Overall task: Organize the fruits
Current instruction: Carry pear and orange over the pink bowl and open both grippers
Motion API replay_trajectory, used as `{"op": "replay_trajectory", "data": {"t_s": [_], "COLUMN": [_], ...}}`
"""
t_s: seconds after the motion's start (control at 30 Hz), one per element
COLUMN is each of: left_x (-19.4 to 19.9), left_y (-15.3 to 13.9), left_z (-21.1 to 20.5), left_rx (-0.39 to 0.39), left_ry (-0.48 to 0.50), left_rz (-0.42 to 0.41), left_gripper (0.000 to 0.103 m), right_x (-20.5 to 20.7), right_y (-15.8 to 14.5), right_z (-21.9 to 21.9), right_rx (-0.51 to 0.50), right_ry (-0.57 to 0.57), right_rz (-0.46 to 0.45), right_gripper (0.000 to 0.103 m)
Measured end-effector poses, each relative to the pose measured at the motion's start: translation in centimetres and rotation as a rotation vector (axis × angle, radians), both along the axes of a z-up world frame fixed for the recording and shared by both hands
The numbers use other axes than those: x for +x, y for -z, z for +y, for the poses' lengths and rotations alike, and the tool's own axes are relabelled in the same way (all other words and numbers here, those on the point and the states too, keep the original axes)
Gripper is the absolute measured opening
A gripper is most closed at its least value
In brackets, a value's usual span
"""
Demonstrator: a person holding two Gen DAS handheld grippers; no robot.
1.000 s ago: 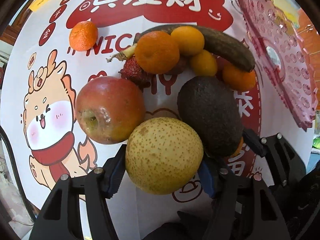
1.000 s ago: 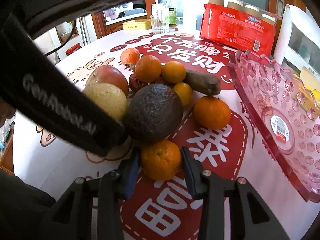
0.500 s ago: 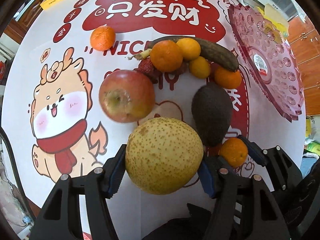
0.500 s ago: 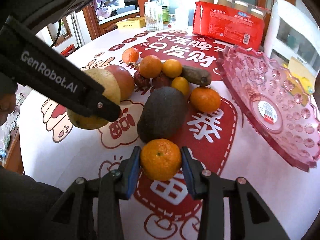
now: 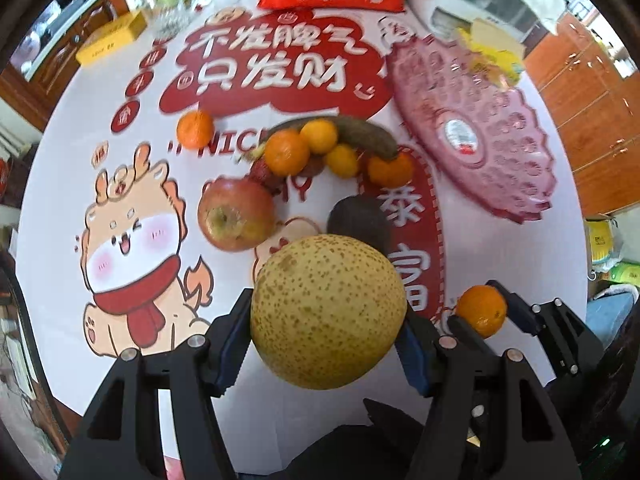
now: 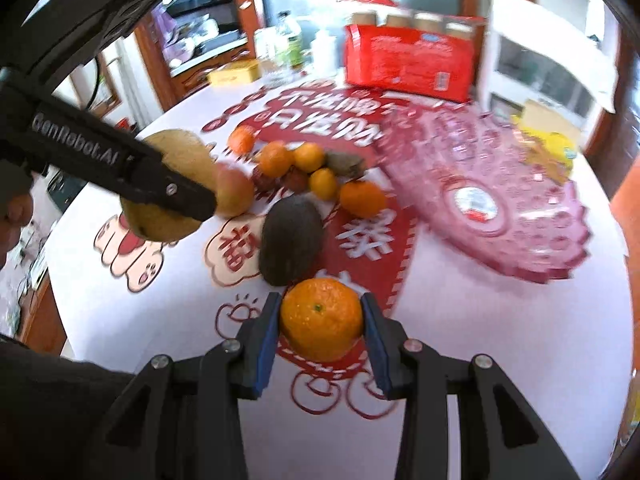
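Note:
My left gripper (image 5: pixel 326 344) is shut on a speckled yellow pear (image 5: pixel 328 310) and holds it above the table; the pear also shows in the right wrist view (image 6: pixel 172 188). My right gripper (image 6: pixel 322 336) is shut on an orange mandarin (image 6: pixel 322 318), also seen in the left wrist view (image 5: pixel 482 310). On the table lie a red apple (image 5: pixel 236 218), a dark avocado (image 6: pixel 290 234), a brown banana (image 5: pixel 360 134), several mandarins (image 5: pixel 286 152) and a lone mandarin (image 5: pixel 195 129). A pink plastic fruit tray (image 5: pixel 472 132) stands at the right.
A red multipack of bottles (image 6: pixel 408 58) stands at the table's far edge, with a yellow box (image 5: pixel 110 38) and glasses to its left. A white appliance (image 6: pixel 548 60) and yellow packets (image 6: pixel 548 146) are behind the tray. The tablecloth (image 5: pixel 132 240) has a cartoon print.
Both grippers have risen and pulled back from the fruit pile, each carrying its fruit. The pile and tray look smaller and farther away.

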State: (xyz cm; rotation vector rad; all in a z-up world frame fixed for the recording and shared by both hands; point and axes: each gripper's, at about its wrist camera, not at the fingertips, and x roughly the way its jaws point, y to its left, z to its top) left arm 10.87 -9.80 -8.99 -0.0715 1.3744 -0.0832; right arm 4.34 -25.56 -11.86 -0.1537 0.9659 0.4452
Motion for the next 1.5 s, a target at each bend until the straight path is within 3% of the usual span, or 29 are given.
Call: {"op": "replay_trajectory", "data": {"t_s": [0.37, 0.63, 0.8, 1.03, 1.37, 1.43, 1.5], "left_x": [2.6, 6.2, 8.4, 11.2, 12.6, 12.6, 12.3], "left_y": [-5.1, -5.7, -4.5, -0.5, 2.6, 2.2, 1.1], "left_z": [-5.0, -9.4, -12.2, -15.5, -16.8, -16.8, -16.7], "left_rx": [-0.028, -0.047, -0.073, -0.082, -0.059, -0.075, -0.111], "left_ry": [0.078, 0.091, 0.089, 0.083, 0.081, 0.085, 0.097], "left_rz": [-0.102, -0.14, -0.136, -0.074, 0.005, -0.014, -0.068], "left_gripper": [0.063, 0.064, 0.064, 0.064, 0.065, 0.071, 0.084], "right_x": [2.9, 6.6, 8.8, 11.0, 12.8, 13.1, 13.2], "right_y": [-4.9, -6.6, -5.8, -3.3, 0.0, 0.4, 0.6], "right_z": [-5.8, -10.1, -12.2, -13.7, -14.1, -14.1, -14.2], "right_rx": [0.015, 0.026, 0.029, 0.058, 0.098, 0.098, 0.113], "right_ry": [0.169, 0.247, 0.273, 0.244, 0.268, 0.277, 0.28], "right_rz": [-0.048, -0.104, -0.077, -0.007, 0.11, 0.133, 0.148], "right_gripper": [0.04, 0.04, 0.04, 0.04, 0.041, 0.041, 0.047]}}
